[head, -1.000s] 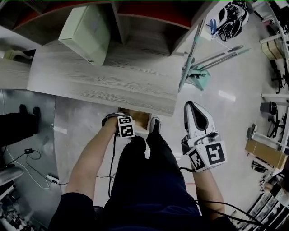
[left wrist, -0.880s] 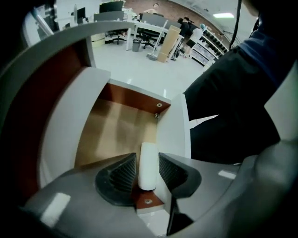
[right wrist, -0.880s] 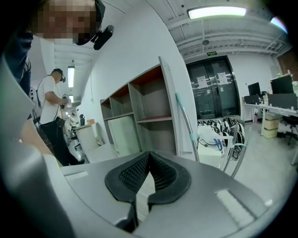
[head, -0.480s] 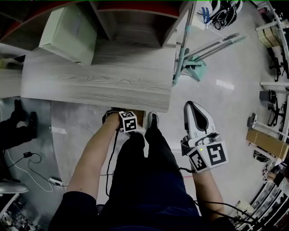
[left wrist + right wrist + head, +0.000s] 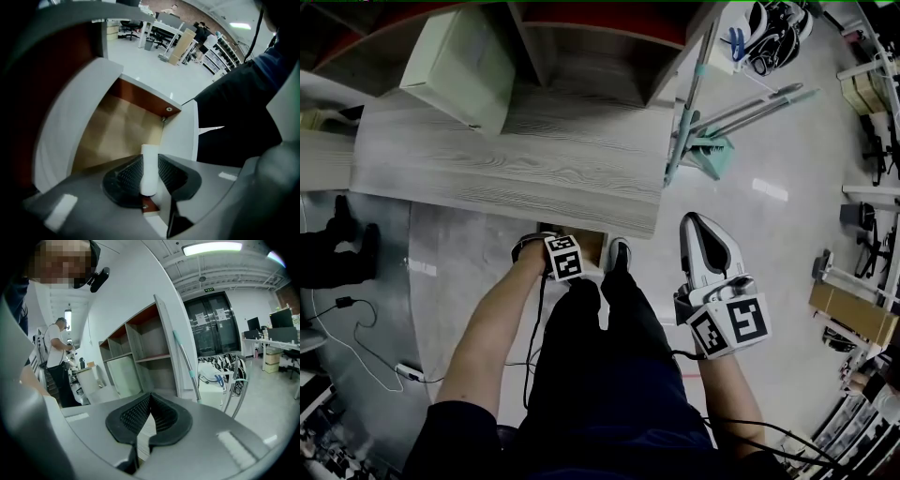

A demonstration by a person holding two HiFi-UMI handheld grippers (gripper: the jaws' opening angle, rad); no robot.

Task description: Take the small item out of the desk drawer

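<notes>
A small white cylinder (image 5: 149, 171) stands upright in the open desk drawer (image 5: 117, 136), near its front right corner. My left gripper (image 5: 150, 177) points steeply down into the drawer. Its jaws have just been closing and both black pads (image 5: 127, 176) now rest against the cylinder's sides. In the head view only the left gripper's marker cube (image 5: 564, 258) shows, below the desk's front edge, with the drawer (image 5: 587, 244) beside it. My right gripper (image 5: 697, 221) hangs to the right of the person's legs over the floor, shut and empty; its pads (image 5: 140, 412) meet at the tips.
The grey wood desk (image 5: 534, 169) carries a pale green box (image 5: 459, 66) at its back left, with shelves behind. A broom and dustpan (image 5: 708, 150) lean at the desk's right end. Cables (image 5: 356, 319) lie on the floor at left. A person (image 5: 58, 357) stands far off.
The head view has swayed a little. Both hands stay where they were, the left at the drawer and the right beside the legs.
</notes>
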